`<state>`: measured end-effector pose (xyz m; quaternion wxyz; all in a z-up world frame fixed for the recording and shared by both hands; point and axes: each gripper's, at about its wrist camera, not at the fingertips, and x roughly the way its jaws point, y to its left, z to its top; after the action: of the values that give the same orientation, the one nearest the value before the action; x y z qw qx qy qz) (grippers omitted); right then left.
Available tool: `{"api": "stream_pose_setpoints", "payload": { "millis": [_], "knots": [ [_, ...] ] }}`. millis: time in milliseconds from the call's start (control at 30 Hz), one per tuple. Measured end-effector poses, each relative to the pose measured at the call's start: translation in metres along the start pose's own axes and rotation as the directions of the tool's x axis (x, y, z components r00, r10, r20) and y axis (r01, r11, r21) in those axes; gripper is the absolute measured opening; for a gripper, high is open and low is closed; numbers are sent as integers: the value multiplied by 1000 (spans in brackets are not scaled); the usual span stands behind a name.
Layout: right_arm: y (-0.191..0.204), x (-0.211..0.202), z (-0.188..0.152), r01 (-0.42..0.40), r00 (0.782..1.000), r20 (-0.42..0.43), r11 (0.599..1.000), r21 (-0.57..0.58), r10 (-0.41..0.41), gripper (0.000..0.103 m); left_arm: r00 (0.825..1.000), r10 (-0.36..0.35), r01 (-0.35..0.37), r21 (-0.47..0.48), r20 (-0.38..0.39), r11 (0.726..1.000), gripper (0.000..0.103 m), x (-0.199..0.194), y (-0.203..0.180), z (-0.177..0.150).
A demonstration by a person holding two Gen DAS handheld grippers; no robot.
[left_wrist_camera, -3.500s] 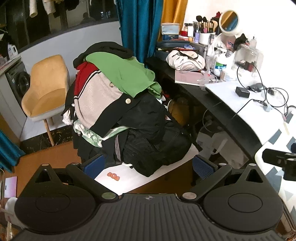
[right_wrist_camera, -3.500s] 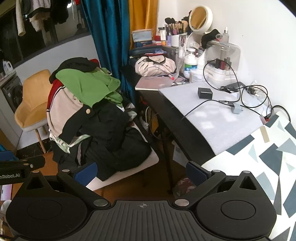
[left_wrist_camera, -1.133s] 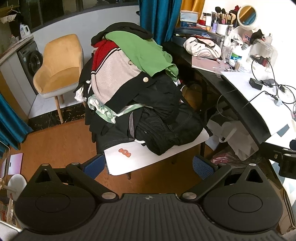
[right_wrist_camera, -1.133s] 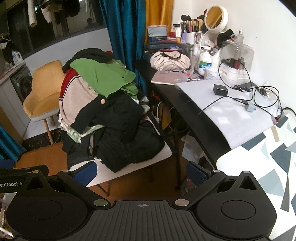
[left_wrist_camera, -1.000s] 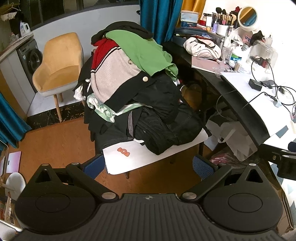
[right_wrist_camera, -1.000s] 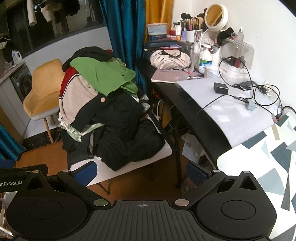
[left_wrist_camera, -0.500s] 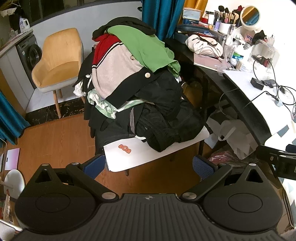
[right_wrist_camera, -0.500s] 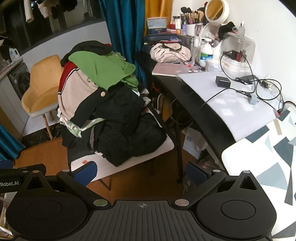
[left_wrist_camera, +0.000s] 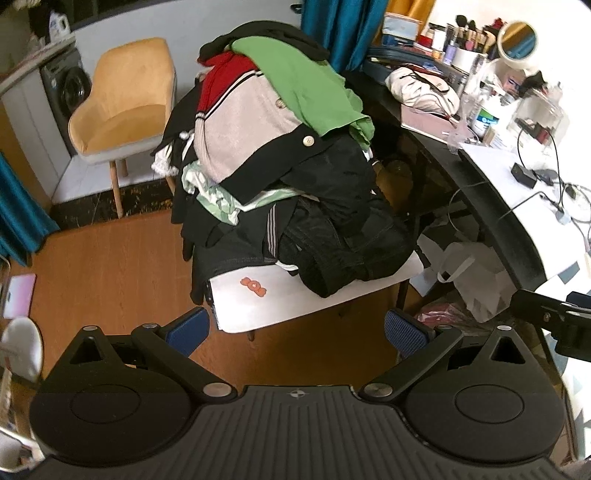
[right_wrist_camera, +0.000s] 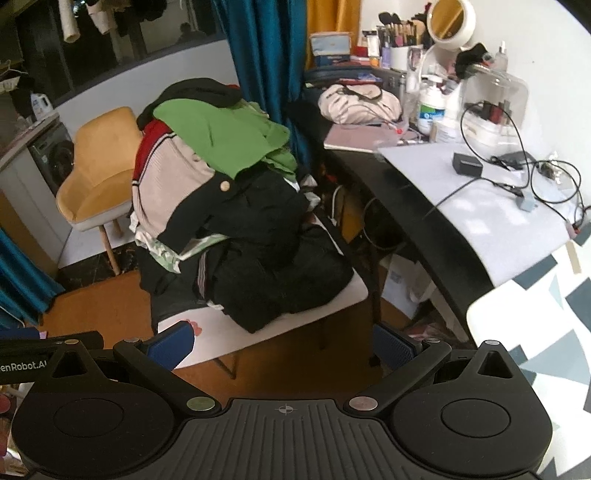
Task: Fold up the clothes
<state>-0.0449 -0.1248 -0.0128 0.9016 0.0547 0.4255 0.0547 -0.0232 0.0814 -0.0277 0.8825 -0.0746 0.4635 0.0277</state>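
Observation:
A tall pile of clothes (left_wrist_camera: 280,158) sits on a white chair (left_wrist_camera: 325,295): a green garment (left_wrist_camera: 306,85) on top, a red and beige cardigan (left_wrist_camera: 240,114) under it, black garments (left_wrist_camera: 343,236) below. The pile also shows in the right wrist view (right_wrist_camera: 236,206). My left gripper (left_wrist_camera: 297,326) is open and empty, held back from the chair over the wooden floor. My right gripper (right_wrist_camera: 282,345) is open and empty, also short of the chair's front edge.
A black desk (right_wrist_camera: 417,206) stands right of the chair, with a white mat, cables, bottles, a bag and a round mirror (right_wrist_camera: 448,18). A yellow armchair (left_wrist_camera: 125,99) stands behind left. Blue curtains (right_wrist_camera: 255,51) hang behind. A patterned table (right_wrist_camera: 546,317) is at the right.
Both grippers have drawn back and risen a little, so the chair and pile look slightly farther and lower. Both stay open.

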Motion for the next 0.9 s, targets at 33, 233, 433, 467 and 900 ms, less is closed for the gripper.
{"api": "stream_pose_setpoints", "payload": {
  "millis": [33,233,433,467,900],
  "knots": [
    [0,1,1,-11,1000,-6,1000,3,11,102,1000,-12,12,-9,0,1000,103,0,2,0],
    [8,11,3,-19,998,-64,1000,-5,19,102,1000,-15,15,-36,2,999,103,-1,13,0],
    [20,9,5,12,1000,-27,1000,-25,-13,102,1000,-12,13,-47,16,999,103,-4,21,3],
    [20,8,6,12,1000,-25,1000,-27,-13,102,1000,-13,14,-48,19,999,103,-4,22,4],
    [27,-1,14,60,998,18,993,-100,-58,102,994,-80,86,-69,79,994,103,-10,29,6]
  ]
}}
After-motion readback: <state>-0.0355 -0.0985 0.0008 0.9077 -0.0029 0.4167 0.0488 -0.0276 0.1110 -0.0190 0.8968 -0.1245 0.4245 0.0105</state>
